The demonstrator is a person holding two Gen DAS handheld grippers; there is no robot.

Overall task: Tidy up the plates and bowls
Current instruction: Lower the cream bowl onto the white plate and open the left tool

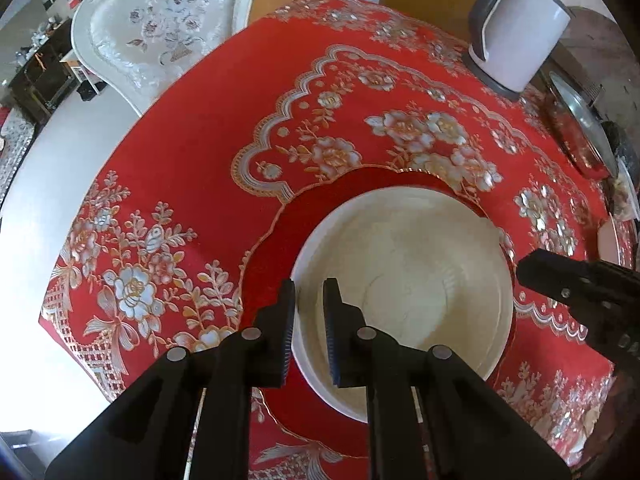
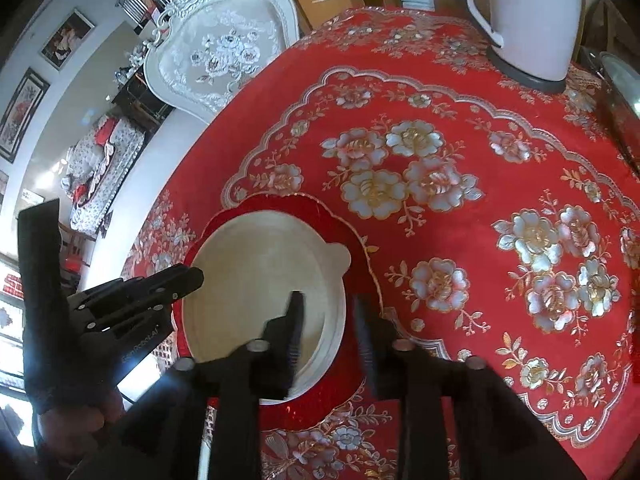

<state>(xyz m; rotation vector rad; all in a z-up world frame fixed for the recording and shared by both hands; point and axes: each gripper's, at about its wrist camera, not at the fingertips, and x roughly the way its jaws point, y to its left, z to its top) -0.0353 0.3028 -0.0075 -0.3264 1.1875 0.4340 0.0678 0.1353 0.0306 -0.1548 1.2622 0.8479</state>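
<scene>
A cream-white bowl (image 1: 404, 276) with a small ear handle (image 2: 339, 257) sits on a red scalloped plate (image 1: 276, 236) on the red flowered tablecloth. My left gripper (image 1: 309, 312) holds the bowl's left rim, one finger outside the wall and one inside, with the jaws narrowed onto it. It shows in the right wrist view as left gripper (image 2: 192, 276) at that same rim. My right gripper (image 2: 328, 320) straddles the bowl's (image 2: 256, 288) right rim with a wider gap and is blurred. Its tip, right gripper (image 1: 524, 268), sits just off the bowl's right edge.
A white electric kettle (image 1: 516, 28) stands at the table's far right. A glass-lidded pot (image 1: 580, 128) and another plate (image 1: 614, 240) sit at the right edge. A white upholstered chair (image 1: 160, 28) stands beyond the far left side. The table edge drops off to the left.
</scene>
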